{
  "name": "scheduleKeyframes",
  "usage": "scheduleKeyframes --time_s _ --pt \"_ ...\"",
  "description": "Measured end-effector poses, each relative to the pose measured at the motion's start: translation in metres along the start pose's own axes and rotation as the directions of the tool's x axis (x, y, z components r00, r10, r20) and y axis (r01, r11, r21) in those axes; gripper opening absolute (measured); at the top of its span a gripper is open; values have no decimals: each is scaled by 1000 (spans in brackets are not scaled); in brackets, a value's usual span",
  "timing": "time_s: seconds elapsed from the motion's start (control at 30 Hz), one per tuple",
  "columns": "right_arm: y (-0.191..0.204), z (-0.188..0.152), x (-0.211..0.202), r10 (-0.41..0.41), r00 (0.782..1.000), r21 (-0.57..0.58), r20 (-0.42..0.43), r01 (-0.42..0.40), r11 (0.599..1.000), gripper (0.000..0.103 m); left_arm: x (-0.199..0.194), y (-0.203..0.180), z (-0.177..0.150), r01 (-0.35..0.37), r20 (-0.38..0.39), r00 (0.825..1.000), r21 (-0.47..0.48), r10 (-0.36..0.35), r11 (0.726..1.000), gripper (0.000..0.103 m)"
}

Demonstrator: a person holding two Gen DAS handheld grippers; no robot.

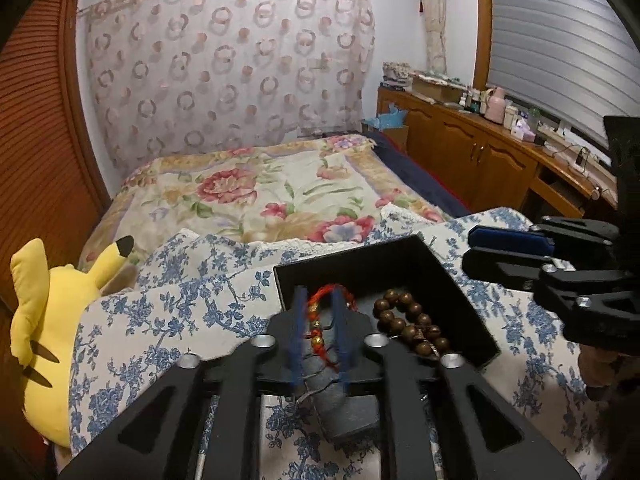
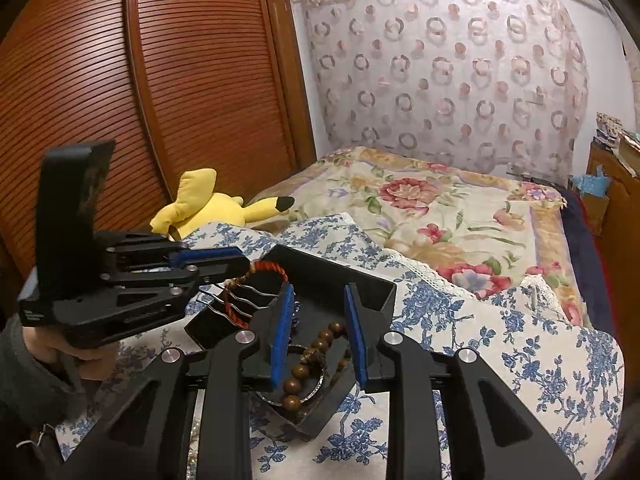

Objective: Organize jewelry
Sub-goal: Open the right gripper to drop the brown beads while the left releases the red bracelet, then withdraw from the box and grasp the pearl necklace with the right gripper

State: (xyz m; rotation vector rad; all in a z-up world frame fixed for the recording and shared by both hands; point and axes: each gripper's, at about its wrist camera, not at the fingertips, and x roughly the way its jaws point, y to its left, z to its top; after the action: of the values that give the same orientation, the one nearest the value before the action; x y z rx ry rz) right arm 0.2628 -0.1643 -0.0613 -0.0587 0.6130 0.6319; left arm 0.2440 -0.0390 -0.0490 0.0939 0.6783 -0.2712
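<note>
A black open jewelry box (image 1: 472,312) sits on a blue-flowered cloth on the bed. A red cord bracelet (image 1: 320,300) with gold beads lies at its left side, between the fingers of my left gripper (image 1: 320,320), which stands narrowly open around it without pinching. A brown wooden bead bracelet (image 1: 408,324) lies in the box's right part. In the right wrist view the box (image 2: 372,284) lies under my right gripper (image 2: 320,328), which is open above the bead bracelet (image 2: 316,356). The red bracelet (image 2: 260,270) rests by the left gripper (image 2: 236,264) tips.
A yellow plush toy (image 1: 52,320) lies at the left of the cloth. The floral bedspread (image 1: 256,188) stretches behind. A wooden sideboard (image 1: 480,148) with bottles stands at the right, a slatted wooden wardrobe (image 2: 120,92) at the left.
</note>
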Motion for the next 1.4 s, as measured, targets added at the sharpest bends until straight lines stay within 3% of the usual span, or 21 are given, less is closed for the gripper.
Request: scheduleKeyframes --time_s 0.03,0.2,0.33,0.63,0.87,1.23,1.27,1.33,1.37,1.4 --pt "1 0 -1 -6 1000 -5 -6 6 1000 28 -4 0 -1 0 7 1000 -1 0 1000 32" --pt "7 -6 -14 -30 999 -16 -22 30 999 28 -22 1 -12 23 23 999 -8 -23 1000 50" --pt "12 -33 -30 -27 997 -1 -68 27 1000 28 -36 0 -32 33 14 999 -7 -33 999 61" --pt "35 -90 -35 -26 981 -6 -190 26 1000 28 -45 6 -83 40 -63 997 -41 -43 998 68" --pt "43 -106 -33 -11 972 15 -234 15 1000 28 -50 8 -106 44 -93 994 -55 -49 997 73" --pt "44 -121 -29 5 960 79 -279 18 997 28 -67 2 -118 59 -74 995 -57 -63 997 73" --pt "44 -122 -30 11 960 79 -279 12 997 21 -68 1 -119 60 -74 995 -58 -64 997 73" --pt "47 -123 -32 9 961 70 -277 11 997 20 -70 0 -121 62 -74 995 -58 -67 996 73" --pt "48 -123 -34 8 963 68 -270 11 998 9 -71 -1 -122 63 -73 995 -58 -67 996 73" --pt "48 -123 -36 8 964 70 -265 11 997 9 -73 -2 -122 65 -71 995 -57 -69 996 73"
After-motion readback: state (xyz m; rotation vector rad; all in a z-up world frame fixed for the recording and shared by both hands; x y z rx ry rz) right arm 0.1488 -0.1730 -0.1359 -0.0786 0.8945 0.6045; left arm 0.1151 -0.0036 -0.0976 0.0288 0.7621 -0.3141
